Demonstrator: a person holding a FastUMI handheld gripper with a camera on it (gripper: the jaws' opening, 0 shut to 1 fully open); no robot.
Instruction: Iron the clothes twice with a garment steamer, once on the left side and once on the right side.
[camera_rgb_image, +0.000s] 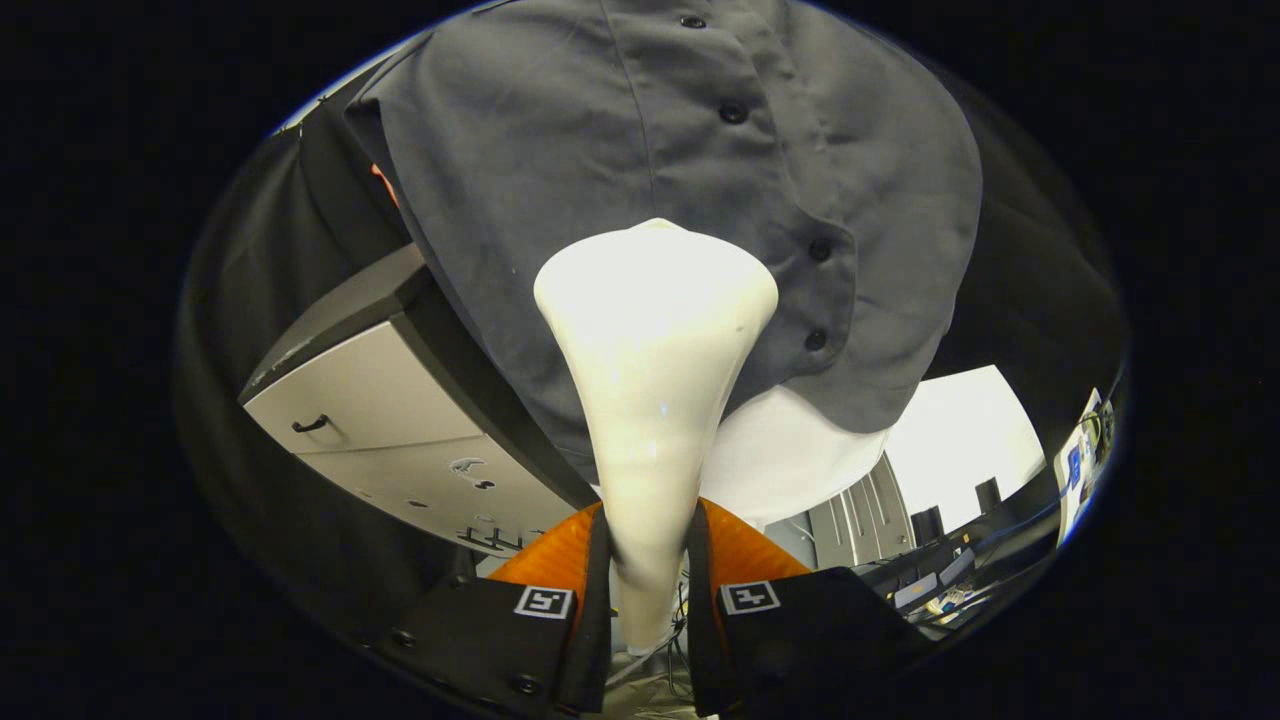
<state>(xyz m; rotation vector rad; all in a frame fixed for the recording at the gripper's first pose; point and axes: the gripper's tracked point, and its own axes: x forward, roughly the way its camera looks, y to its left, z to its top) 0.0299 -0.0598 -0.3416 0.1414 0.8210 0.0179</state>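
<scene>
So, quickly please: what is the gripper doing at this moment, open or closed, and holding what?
Gripper: closed on the handle of the white garment steamer, both fingers pressing it; the steamer head points up at the grey shirt.

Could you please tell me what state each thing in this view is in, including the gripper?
gripper: shut on the garment steamer's handle, a finger on each side.
garment steamer: held, its wide head up against the shirt; no steam visible.
shirt: hanging, buttoned down the front, lightly creased beside the button strip.
cabinet drawer: closed, handle showing.
</scene>
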